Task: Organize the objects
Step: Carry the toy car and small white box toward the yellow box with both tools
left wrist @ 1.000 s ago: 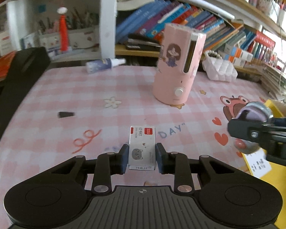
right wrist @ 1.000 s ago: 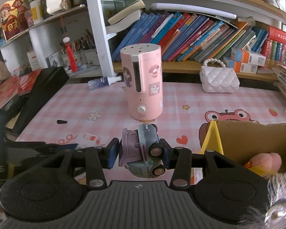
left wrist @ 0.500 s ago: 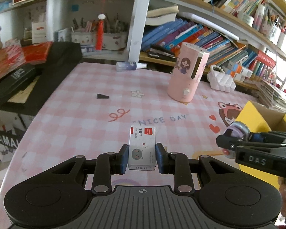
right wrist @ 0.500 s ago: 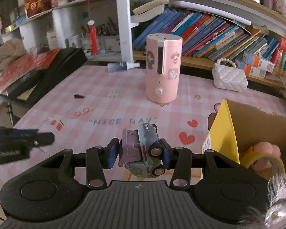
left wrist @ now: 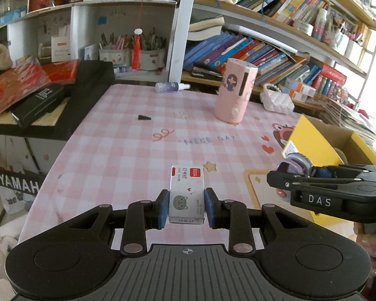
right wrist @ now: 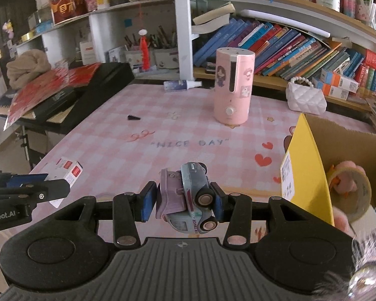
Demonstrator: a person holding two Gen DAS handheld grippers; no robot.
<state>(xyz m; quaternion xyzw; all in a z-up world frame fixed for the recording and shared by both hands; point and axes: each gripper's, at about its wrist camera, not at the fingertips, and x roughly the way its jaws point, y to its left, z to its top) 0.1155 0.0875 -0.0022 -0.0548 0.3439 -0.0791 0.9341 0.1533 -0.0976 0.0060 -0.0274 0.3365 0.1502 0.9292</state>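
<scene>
Left gripper (left wrist: 187, 208): blue-padded fingers (left wrist: 163, 208) clamped on the long sides of a small white staple box (left wrist: 186, 194) with a red label and a grey cat face; box held lengthwise, clear of the desk (left wrist: 127, 150). Right gripper (right wrist: 183, 202): fingers clamped on a toy truck (right wrist: 188, 198), pale blue body with a lilac part, turned on its side so two wheels face the right-hand pad. The truck hangs above the pink checked cloth printed "NICE DAY", just left of an open yellow cardboard box (right wrist: 305, 165). Inside that box, a pink plush toy (right wrist: 346, 175) and a roll of tape (right wrist: 361, 195) are visible. In the left wrist view the right gripper enters from the right edge, beside the yellow box, with the truck at its tip. In the right wrist view the left gripper shows at the left edge, carrying the staple box. On the desk farther back: an upright pink humidifier (left wrist: 234, 92), a white quilted purse (left wrist: 275, 97), a spray bottle (left wrist: 171, 87) lying on its side, a small black wedge (left wrist: 144, 117). Bookshelves (left wrist: 263, 50) run behind.
</scene>
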